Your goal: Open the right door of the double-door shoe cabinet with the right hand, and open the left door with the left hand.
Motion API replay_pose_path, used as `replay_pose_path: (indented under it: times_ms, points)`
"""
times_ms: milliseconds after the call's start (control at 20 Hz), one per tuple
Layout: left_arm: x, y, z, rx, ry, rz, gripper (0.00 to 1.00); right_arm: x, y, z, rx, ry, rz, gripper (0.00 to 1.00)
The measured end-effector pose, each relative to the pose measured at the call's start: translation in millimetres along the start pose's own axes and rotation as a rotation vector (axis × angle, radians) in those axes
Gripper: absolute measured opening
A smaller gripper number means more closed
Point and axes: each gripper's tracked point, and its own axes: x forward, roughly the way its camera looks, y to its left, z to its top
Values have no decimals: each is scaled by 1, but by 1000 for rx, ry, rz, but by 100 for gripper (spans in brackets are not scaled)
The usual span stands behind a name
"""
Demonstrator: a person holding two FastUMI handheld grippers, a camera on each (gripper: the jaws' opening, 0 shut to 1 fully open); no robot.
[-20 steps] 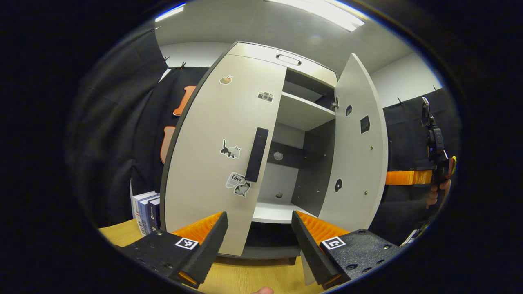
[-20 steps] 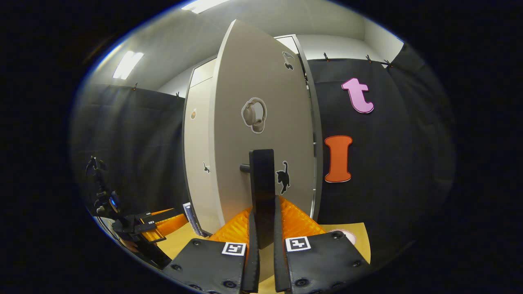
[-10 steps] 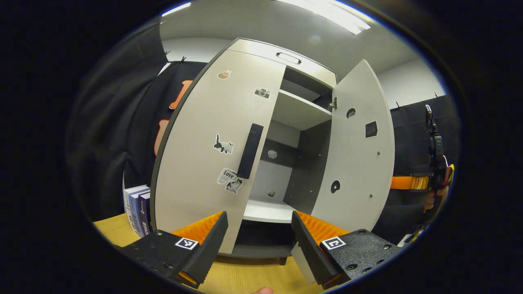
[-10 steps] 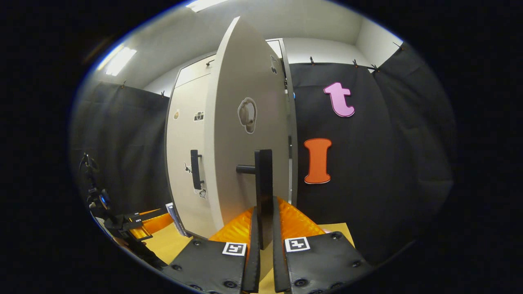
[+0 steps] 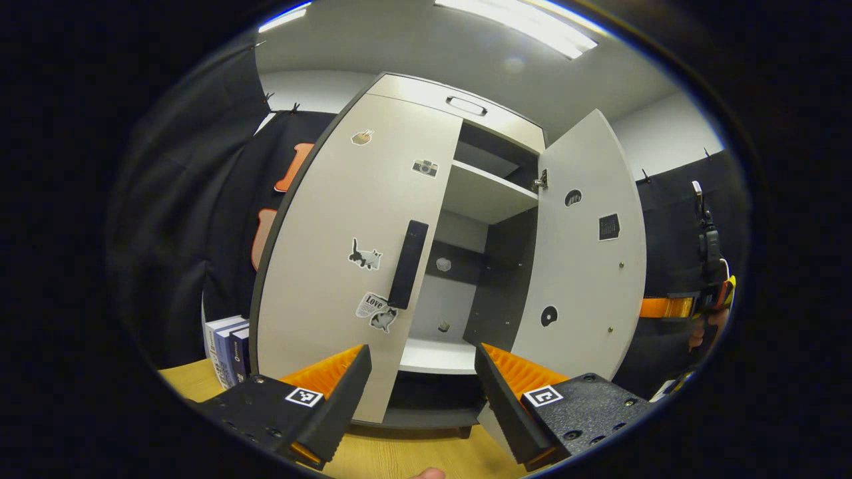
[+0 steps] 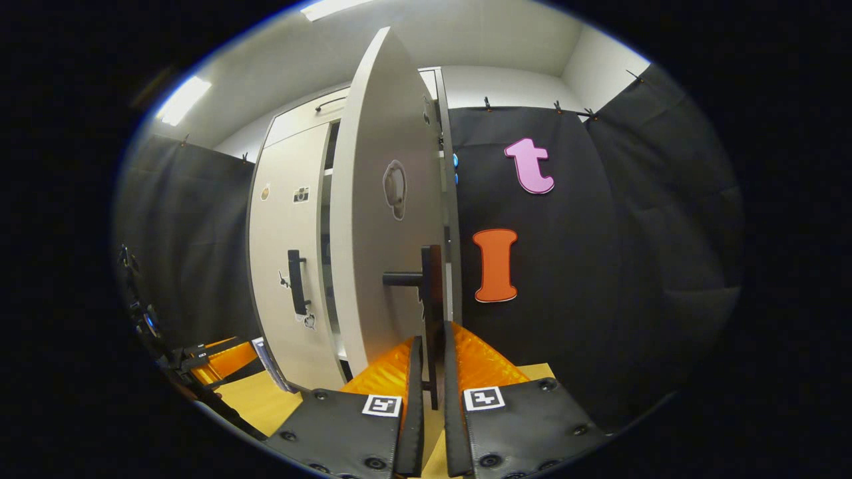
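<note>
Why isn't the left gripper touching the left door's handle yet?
Apart. The left gripper view shows the left gripper open, with the left door's handle farther off.

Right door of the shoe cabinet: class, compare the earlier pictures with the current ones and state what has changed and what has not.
The right door has swung further open, pulled by the right gripper, which stays shut on the right door's handle; the door now shows nearly edge-on in the right gripper view. The left door stays closed, its handle untouched, and the left gripper stays open, short of it.
</note>
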Motion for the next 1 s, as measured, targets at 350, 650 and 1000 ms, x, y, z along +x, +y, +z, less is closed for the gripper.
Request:
replay_pose_path:
  times_ms: [350, 650, 1000]
  points:
    - [31, 8, 11, -5, 5, 5, 94, -2, -18, 1, 6, 0, -57, 14]
    - [69, 16, 47, 103, -49, 38, 94, -12, -19, -2, 25, 3, -50, 14]
    - [122, 29, 77, 195, -73, 108, 94, -59, -41, -10, -28, -16, -164, 14]
